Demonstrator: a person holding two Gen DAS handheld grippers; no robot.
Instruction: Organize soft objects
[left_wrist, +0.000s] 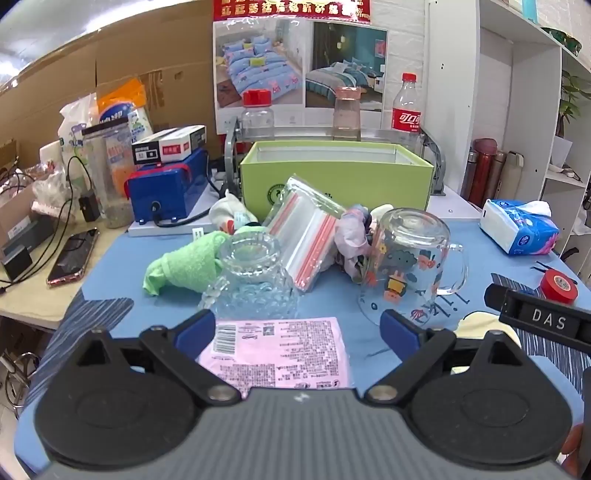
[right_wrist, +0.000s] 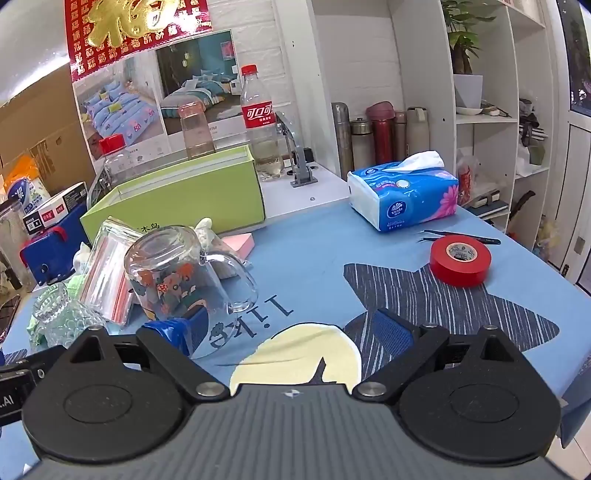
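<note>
Green towel (left_wrist: 184, 264) half hidden behind glass cup (left_wrist: 255, 280); both grippers' fingers spread, empty.

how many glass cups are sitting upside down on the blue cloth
2. The printed glass mug stands inverted right of the zip bags; the textured glass cup stands inverted left of them, beside the green towel. None seems hidden.

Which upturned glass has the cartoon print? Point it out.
The handled glass mug, right of the plain knobbly-textured glass. Only the mug carries colourful printed figures; the other is clear.
</note>
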